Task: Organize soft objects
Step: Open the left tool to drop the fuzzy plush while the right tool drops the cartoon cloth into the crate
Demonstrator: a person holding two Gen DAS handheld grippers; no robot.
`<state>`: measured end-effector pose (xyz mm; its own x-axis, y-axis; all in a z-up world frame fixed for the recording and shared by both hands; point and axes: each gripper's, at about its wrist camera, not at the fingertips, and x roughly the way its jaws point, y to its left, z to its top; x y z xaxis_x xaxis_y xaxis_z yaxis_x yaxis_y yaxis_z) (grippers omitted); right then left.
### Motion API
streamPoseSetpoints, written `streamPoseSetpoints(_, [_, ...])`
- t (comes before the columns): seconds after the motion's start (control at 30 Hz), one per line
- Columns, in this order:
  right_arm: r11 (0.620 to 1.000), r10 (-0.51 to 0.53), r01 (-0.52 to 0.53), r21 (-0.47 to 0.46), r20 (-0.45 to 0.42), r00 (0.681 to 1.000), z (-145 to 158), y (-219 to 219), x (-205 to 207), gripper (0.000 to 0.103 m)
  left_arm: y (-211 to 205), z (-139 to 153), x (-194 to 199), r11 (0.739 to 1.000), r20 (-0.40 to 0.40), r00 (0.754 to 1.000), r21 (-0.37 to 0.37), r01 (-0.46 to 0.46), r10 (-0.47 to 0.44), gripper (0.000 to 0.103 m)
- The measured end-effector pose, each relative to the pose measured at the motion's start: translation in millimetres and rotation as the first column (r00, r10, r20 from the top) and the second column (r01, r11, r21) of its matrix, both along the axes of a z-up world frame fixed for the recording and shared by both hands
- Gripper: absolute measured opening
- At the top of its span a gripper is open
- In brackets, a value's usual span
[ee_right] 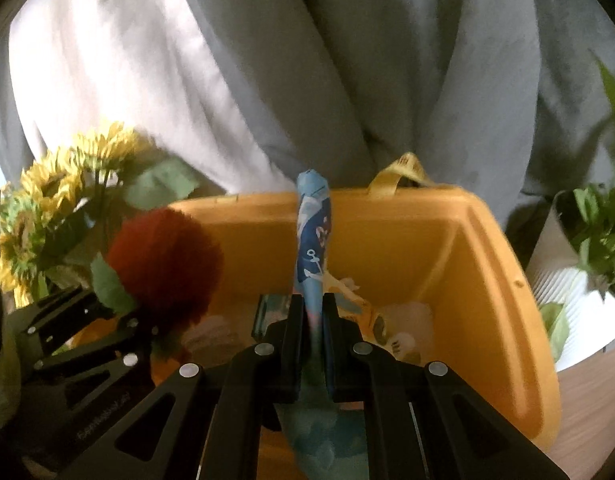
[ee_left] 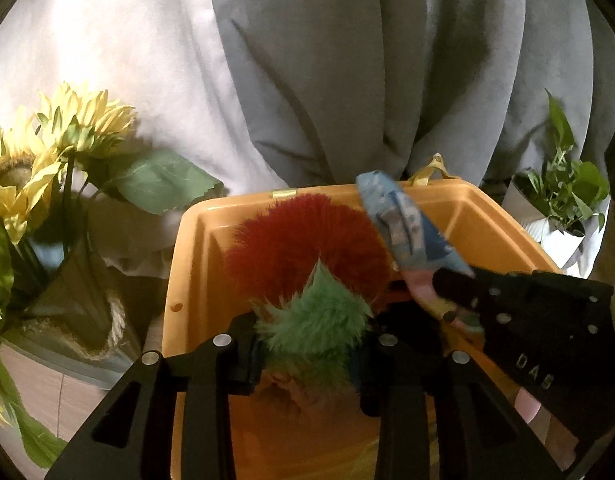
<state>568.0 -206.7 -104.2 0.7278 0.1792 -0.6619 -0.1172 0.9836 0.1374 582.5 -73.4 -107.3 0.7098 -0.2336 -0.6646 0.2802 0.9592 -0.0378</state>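
My left gripper [ee_left: 307,332] is shut on a fluffy toy [ee_left: 307,248] with a red pom-pom head and green fur, held over the open orange bin [ee_left: 195,264]. My right gripper [ee_right: 312,312] is shut on a blue patterned soft cloth item [ee_right: 312,236] that sticks up between the jaws above the same bin [ee_right: 487,280]. The right gripper [ee_left: 443,292] with the blue item [ee_left: 407,224] also shows in the left wrist view, to the right of the toy. The left gripper and red toy [ee_right: 163,260] show at the left in the right wrist view. Pale soft items [ee_right: 407,320] lie inside the bin.
A vase of artificial sunflowers [ee_left: 59,152] stands left of the bin. A potted green plant [ee_right: 603,232] in a white pot stands to the right. Grey and white curtains [ee_left: 347,60] hang behind. A yellow strap [ee_right: 403,172] lies on the bin's far rim.
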Motion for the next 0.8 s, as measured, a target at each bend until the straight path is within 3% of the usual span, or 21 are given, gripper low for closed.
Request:
streamPoseSetpoints(0.2, [0.999,0.046,-0.045,0.018,-0.044,0.998,-6,6,4,0.014,1,1,0,1.000,0.009,1.000,0.005,0.005,-0.005,0.035])
streamPoseSetpoints(0.27, [0.998,0.060,-0.058,0.031,-0.054,0.997,-6,7,4,0.043,1,2,-1,1.000,0.012,1.000,0.006,0.002,-0.002,0.036])
streamPoseSetpoints(0.33, [0.999,0.029,-0.028,0.020,-0.039,0.999,-2,5,1,0.052,1,3,-2,1.000,0.010,1.000,0.003,0.010,-0.011,0.043])
streamPoseSetpoints(0.43, [1.000,-0.029,0.029,-0.008,0.005,1.000,8,-2,-6,0.054,-3,7,-7,1.000,0.026,0.999,0.004,0.030,-0.030,0.047])
streamPoseSetpoints(0.53, [0.996,-0.084,0.085,-0.025,0.050,0.995,19,-10,-17,0.054,-7,14,-14,0.999,0.064,0.997,-0.001,0.052,-0.052,0.057])
streamPoseSetpoints(0.8, [0.974,-0.208,0.218,-0.061,0.144,0.968,49,-29,-52,0.062,-11,37,-39,0.998,0.128,0.990,-0.002,0.067,-0.066,0.062])
